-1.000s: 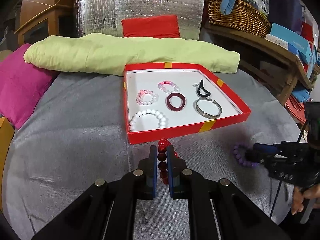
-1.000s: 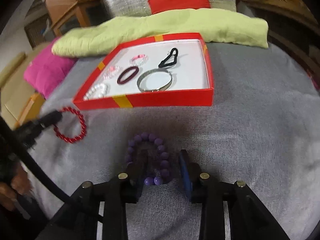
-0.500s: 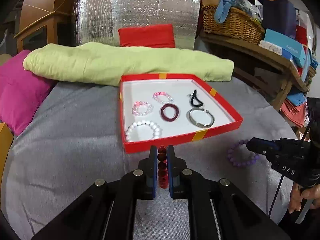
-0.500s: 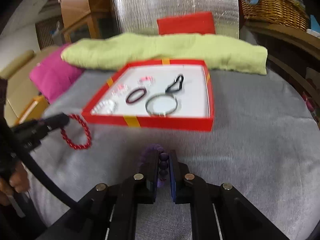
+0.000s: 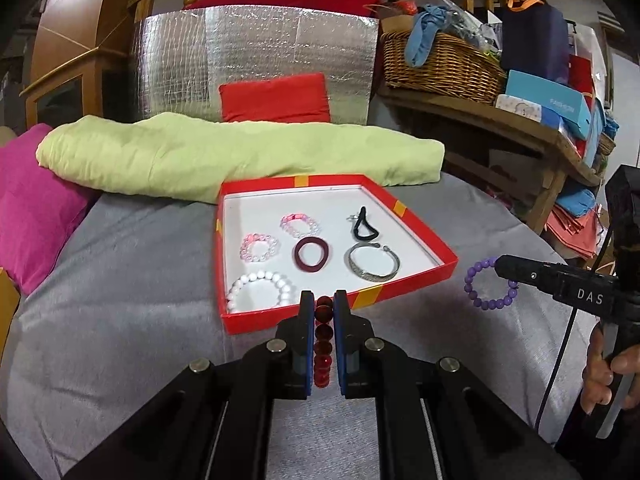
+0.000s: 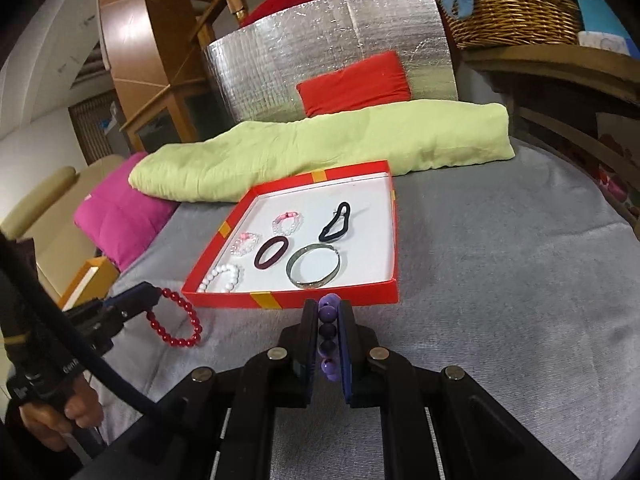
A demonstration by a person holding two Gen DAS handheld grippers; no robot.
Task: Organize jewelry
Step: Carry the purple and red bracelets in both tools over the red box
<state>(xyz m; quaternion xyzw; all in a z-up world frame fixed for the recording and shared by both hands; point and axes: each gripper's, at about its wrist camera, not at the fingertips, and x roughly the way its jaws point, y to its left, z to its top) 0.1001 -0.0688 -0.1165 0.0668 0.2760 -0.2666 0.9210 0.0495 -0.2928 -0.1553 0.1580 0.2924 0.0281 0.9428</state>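
Note:
A red box lid [image 5: 400, 208] with a white floor lies on the grey cloth. It holds a white bead bracelet [image 5: 260, 290], two pink bead bracelets, a maroon hair tie [image 5: 312, 254], a black hair tie [image 5: 362, 228] and a silver bangle [image 5: 374, 262]. My left gripper [image 5: 323, 300] is shut on a red bead bracelet [image 5: 323, 344], just before the lid's front wall. In the right wrist view that red bracelet [image 6: 182, 320] hangs from the left gripper [image 6: 154, 294] above the cloth. My right gripper [image 6: 328, 304] is shut on a purple bead bracelet [image 6: 329, 332], which dangles right of the lid [image 6: 288, 300].
A folded green cloth [image 5: 240, 156] lies behind the lid, with a pink cushion [image 5: 32, 208] to its left. A silver foil panel [image 5: 256, 56] stands at the back. A wooden shelf with a wicker basket [image 5: 440, 64] borders the right side. A hand [image 5: 604, 376] holds the right gripper.
The right gripper closed on the purple bracelet and lifted it off the cloth. The left gripper rose a little with the red bracelet still in it.

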